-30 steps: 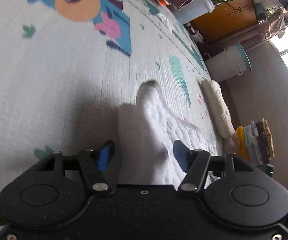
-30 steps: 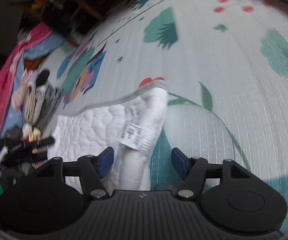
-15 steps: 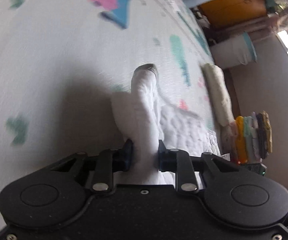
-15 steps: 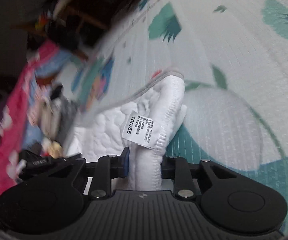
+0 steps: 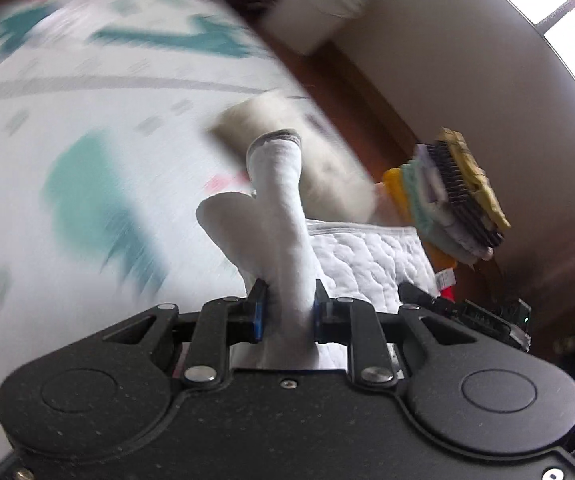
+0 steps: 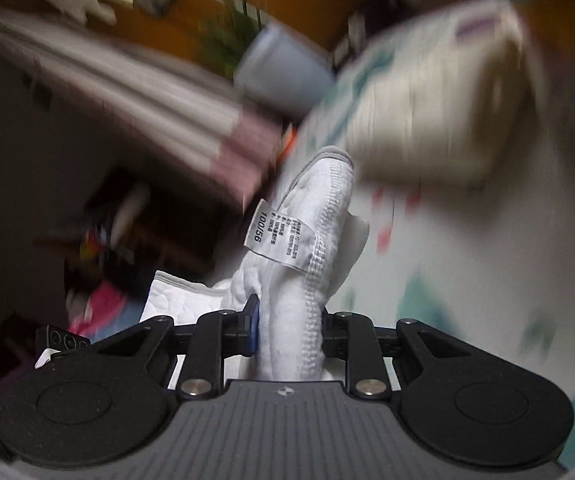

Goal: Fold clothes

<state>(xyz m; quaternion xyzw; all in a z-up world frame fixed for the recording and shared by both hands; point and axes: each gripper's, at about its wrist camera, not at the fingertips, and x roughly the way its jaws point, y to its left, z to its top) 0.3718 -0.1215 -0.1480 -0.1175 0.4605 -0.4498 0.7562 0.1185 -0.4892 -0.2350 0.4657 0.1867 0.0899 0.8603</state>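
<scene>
The left tool (image 5: 285, 314) is clenched on a bunched edge of the white quilted garment (image 5: 367, 258), and the right tool (image 6: 289, 330) grips another edge beside its care label (image 6: 279, 240), probably so both ends lift together above the play mat (image 5: 67, 140) for a fold.

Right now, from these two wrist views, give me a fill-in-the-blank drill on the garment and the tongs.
1. The left tongs are clamped on a quilted garment coloured ____.
2. The right tongs grip the part of it that carries a care label printed ____.
3. The folded stack shows in the ____ wrist view.

Missing: white; 100/56; left
</scene>
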